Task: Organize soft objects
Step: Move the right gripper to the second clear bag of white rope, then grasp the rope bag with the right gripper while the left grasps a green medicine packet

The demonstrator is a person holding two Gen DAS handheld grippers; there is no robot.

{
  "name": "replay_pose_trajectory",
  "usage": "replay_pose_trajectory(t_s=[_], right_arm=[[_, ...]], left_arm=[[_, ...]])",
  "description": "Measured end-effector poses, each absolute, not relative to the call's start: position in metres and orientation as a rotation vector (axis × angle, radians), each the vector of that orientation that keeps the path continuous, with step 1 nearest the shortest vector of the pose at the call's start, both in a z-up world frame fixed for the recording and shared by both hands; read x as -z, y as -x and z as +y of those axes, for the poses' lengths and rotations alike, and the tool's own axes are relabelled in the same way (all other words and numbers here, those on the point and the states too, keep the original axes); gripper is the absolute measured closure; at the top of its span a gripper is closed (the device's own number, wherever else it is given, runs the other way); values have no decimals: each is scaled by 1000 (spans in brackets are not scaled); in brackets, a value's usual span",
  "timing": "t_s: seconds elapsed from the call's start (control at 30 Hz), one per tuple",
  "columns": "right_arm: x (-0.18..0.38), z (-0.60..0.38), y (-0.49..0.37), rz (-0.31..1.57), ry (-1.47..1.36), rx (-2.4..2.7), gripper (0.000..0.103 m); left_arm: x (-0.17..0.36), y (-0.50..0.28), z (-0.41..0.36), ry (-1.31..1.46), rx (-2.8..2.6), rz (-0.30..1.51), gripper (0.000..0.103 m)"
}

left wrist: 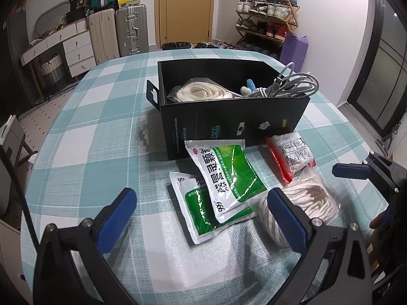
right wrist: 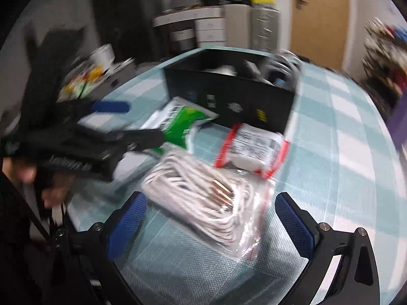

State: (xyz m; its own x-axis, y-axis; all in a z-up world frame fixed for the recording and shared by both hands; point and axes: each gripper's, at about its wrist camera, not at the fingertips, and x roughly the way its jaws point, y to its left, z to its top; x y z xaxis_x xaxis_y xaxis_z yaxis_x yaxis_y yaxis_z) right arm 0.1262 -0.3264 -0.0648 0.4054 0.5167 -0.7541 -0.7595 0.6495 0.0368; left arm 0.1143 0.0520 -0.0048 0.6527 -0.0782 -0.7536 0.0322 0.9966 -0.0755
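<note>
Both tongs wide, empty: left tongs (left wrist: 202,218) near green packets (left wrist: 229,178), right tongs (right wrist: 211,218) over bagged rope (right wrist: 203,203). Step, I judged: picking next item for black box (left wrist: 229,124); next move needed closing on rope bag.

One black box (left wrist: 229,124) on the counter (left wrist: 101,152); inside it, one bagged coil of white rope (left wrist: 201,92), one bundle of grey cable (left wrist: 292,85), one small blue-and-white item (left wrist: 250,86), too hidden to identify. Outside the box: two green-and-white sachets (left wrist: 229,183) (left wrist: 193,211), overlapping; one red-edged white packet (left wrist: 292,155); one bagged white rope coil (left wrist: 307,200). Two rope coils in total, so seven soft items counted.
</note>
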Motion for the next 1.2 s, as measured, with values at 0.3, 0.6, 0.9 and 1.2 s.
replay_pose_trajectory(t_s=[0.3, 0.6, 0.9, 1.2], right_arm=[[72, -298, -136, 831, 444, -937, 1], [82, -283, -137, 869, 498, -1019, 9], [81, -298, -124, 856, 473, -1001, 23], [75, -321, -112, 819, 358, -974, 38]], left_arm=[[5, -113, 56, 56, 63, 862, 0], [6, -113, 56, 55, 67, 866, 0], [4, -114, 54, 53, 66, 862, 0], [2, -116, 51, 50, 54, 859, 0]])
